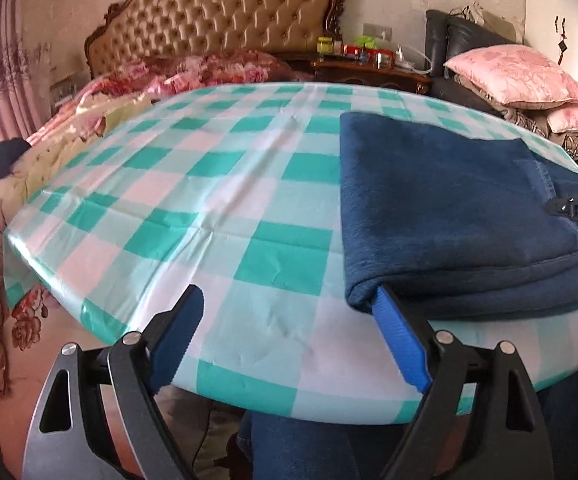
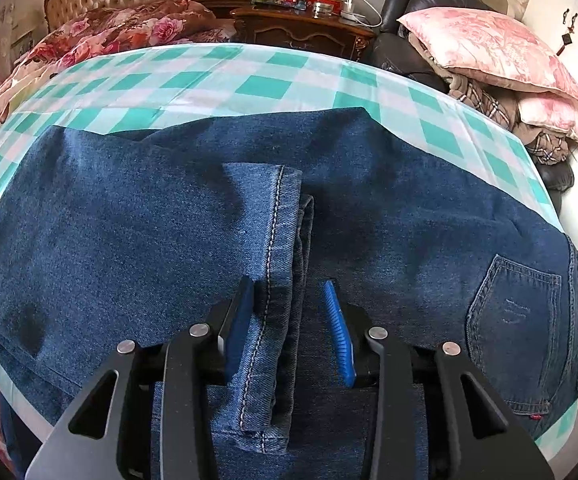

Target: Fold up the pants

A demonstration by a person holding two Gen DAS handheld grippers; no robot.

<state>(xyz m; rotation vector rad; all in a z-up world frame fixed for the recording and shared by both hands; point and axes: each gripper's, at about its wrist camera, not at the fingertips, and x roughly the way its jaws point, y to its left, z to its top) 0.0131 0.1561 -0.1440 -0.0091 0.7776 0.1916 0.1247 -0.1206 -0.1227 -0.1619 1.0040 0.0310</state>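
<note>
We see the pants (image 2: 137,240) on the checked tablecloth (image 2: 225,76), their hem between our right gripper's (image 2: 289,296) parted jaws; our left gripper (image 1: 289,300) gapes wide at the fold.

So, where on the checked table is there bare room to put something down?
The checked cloth lies bare between the bed side and the folded jeans. A narrower bare strip runs behind the jeans. The jeans' side, with the right tool, is crowded.

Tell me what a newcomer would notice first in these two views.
The dark blue jeans dominate, folded over on the green-and-white checked tablecloth, back pocket at the right. In the right wrist view, the stitched hem of a leg lies between the right tool's parted blue pads. The left tool stands wide open at the fold's near corner, and a tufted headboard looms behind.
</note>
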